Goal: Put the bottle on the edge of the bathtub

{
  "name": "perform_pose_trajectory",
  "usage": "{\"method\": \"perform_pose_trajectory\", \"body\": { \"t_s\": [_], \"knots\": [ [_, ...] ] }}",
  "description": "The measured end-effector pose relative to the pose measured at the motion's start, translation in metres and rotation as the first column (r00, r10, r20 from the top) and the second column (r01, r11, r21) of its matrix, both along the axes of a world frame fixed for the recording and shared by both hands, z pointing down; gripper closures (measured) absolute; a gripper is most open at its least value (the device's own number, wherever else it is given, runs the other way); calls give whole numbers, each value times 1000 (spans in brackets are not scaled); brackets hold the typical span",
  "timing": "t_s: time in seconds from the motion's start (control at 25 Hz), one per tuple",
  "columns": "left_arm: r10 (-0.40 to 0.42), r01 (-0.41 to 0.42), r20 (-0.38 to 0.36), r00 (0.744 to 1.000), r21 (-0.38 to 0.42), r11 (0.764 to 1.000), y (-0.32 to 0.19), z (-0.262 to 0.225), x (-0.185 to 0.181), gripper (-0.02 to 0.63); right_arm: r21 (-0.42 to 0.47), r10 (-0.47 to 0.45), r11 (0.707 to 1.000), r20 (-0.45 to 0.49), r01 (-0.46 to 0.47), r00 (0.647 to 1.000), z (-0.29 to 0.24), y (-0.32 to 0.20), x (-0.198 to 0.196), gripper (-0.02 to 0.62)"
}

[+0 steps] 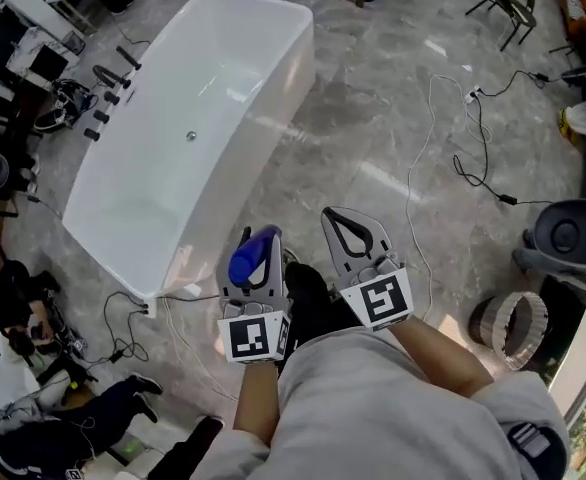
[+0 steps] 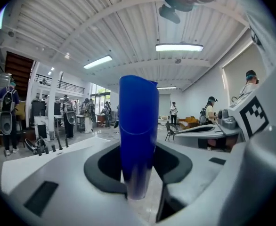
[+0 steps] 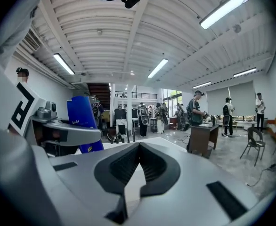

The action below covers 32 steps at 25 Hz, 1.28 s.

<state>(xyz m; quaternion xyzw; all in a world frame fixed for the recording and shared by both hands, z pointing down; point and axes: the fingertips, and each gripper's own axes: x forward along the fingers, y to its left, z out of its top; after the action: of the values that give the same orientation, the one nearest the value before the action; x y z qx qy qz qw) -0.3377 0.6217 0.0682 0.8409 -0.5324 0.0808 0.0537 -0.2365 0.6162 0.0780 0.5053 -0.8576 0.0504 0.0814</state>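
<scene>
The left gripper [image 1: 257, 258] is clamping the blue bottle [image 1: 254, 253] well short of the bathtub [image 1: 113, 256], the right gripper [image 1: 346, 221] is sitting shut and empty, and that tall bottle could topple off the narrow rim if released tilted.

Open floor: the grey marbled stone floor [image 1: 373, 148] lies bare along the right side of the long white acrylic bathtub [image 1: 248, 163].
Tub rim: right long edge bare.
Tub's left: black tap fittings [image 1: 108, 93] stand close beside it.
Near corner: white power strip [image 1: 148, 308] on the floor.
Right: thin white cable [image 1: 418, 158] and black cable [image 1: 478, 173], well apart from the tub.
</scene>
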Motion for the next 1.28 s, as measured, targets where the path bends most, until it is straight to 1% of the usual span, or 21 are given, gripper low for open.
{"method": "perform_pose_trajectory", "body": {
  "t_s": [0.08, 0.16, 0.28, 0.36, 0.48, 0.64, 0.8, 1.0, 1.12, 1.28],
  "knots": [
    [36, -36, -14, 999, -5, 999, -15, 3, 10, 440, -24, 22, 999, -20, -22, 1000, 5, -8, 6, 589],
    [78, -78, -30, 997, -10, 997, -31, 5, 18, 440, -26, 35, 999, -62, -37, 997, 8, -19, 9, 589],
    [144, -145, -55, 988, -21, 989, -61, 10, 21, 440, -47, 97, 994, -75, -101, 992, 10, -42, 10, 589],
    [179, -182, -67, 982, -42, 982, -82, 20, 24, 440, -49, 121, 991, -95, -126, 988, 14, -58, 10, 589],
    [230, -232, -48, 972, -61, 971, -114, 35, 37, 440, -16, 152, 988, -148, -156, 977, 20, -85, 22, 589],
    [289, -291, -35, 957, -67, 954, -149, 41, 48, 440, -18, 212, 976, -156, -218, 965, 22, -117, 31, 589],
    [333, -334, -28, 942, -73, 940, -180, 44, 46, 440, -40, 244, 966, -159, -254, 957, 28, -144, 23, 589],
    [363, -364, -28, 931, -66, 929, -218, 33, 41, 442, -26, 296, 953, -144, -302, 944, 13, -175, 17, 589],
    [385, -387, -32, 922, -49, 921, -233, 22, 51, 442, -4, 320, 946, -133, -323, 938, 1, -187, 23, 589],
    [402, -403, -39, 915, -27, 915, -250, 16, 72, 442, 19, 340, 940, -128, -341, 932, -3, -207, 46, 589]
  ]
}}
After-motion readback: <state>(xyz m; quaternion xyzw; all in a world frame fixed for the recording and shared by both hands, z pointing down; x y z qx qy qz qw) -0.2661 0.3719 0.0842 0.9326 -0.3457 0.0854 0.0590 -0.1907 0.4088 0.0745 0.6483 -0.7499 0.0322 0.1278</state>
